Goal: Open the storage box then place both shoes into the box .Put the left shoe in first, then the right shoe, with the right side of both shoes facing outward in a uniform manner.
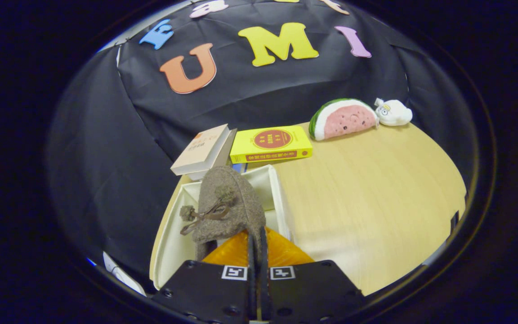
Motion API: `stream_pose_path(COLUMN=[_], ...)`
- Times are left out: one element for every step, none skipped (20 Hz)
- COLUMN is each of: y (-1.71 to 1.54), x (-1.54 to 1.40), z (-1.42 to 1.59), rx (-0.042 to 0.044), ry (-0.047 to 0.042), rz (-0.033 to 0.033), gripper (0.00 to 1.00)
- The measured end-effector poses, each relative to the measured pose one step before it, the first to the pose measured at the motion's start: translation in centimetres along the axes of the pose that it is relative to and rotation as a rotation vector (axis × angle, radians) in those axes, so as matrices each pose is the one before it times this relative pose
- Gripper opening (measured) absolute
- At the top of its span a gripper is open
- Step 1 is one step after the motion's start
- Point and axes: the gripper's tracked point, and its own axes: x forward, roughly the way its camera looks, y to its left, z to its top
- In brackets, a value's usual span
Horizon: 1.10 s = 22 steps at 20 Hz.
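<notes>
Fingers [257, 252] are pinched tight on the rim of a grey felt shoe [229, 209], holding it over the open white box [173, 243] at the left edge of the pale wood table [367, 202]. Beyond the box lie two books [205, 150], then a yellow book [271, 144], then a watermelon plush [343, 119] and a white plush [393, 112] against the black cloth wall [106, 148].

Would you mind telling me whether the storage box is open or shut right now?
Open: the storage box has its white inside walls exposed, and the grey shoe, gripped by the shut jaws of the gripper, hangs over its cavity.
</notes>
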Motion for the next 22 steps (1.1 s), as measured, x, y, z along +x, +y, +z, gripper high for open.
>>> stream_pose_path(y=[0.167,0.025,0.129,0.031,-0.047,0.146,0.270,0.481,0.256,-0.290,-0.003,0.006,-0.205,-0.352,-0.645,-0.822,-0.827,-0.967,-1.322,-1.417,-1.265,-1.236], x=[0.126,-0.002,-0.115,0.047,-0.196,-0.244,-0.529,-0.451,-0.604,-0.492,-0.575,-0.509,-0.662,-0.636,-0.700,-0.787,-0.875,-0.854,-0.788,-0.702,-0.796,-0.776], z=[-0.083,-0.206,0.058,-0.216,-0.074,-0.019,0.318,0.244,0.462,0.479,0.538,0.347,0.403,0.473,0.712,0.665,0.747,0.695,0.801,0.640,0.625,0.489], rx=[-0.00587,-0.00690,-0.00391,-0.00342,-0.00336,-0.00417,-0.00418,-0.00632,-0.01515,-0.02146,-0.02054,-0.01869,-0.01843,-0.02377,-0.02323,-0.01960,-0.01336,-0.01171,-0.01441,-0.01641,-0.01842,-0.02073], ry=[0.00500,0.00337,-0.00017,0.00730,0.00652,-0.00007,-0.00511,-0.00777,-0.01695,-0.02501,-0.02537,-0.02393,-0.02341,-0.02811,-0.03788,-0.04281,-0.04442,-0.05208,-0.05480,-0.04748,-0.04163,-0.03924], rz=[0.00460,0.00623,0.00495,0.00414,0.00223,0.00728,0.01490,0.02624,0.01472,-0.00394,0.00906,0.00571,0.00491,0.00475,-0.00133,-0.00404,0.00125,-0.00506,-0.01260,-0.01203,-0.00920,-0.00733], gripper=[0.12,0.15,0.18,0.19,0.23,0.25,0.33,0.41,0.57,0.73,0.90,0.90,0.92,0.94,0.95,0.95,0.96,0.96,0.96,0.96,0.96,0.96])
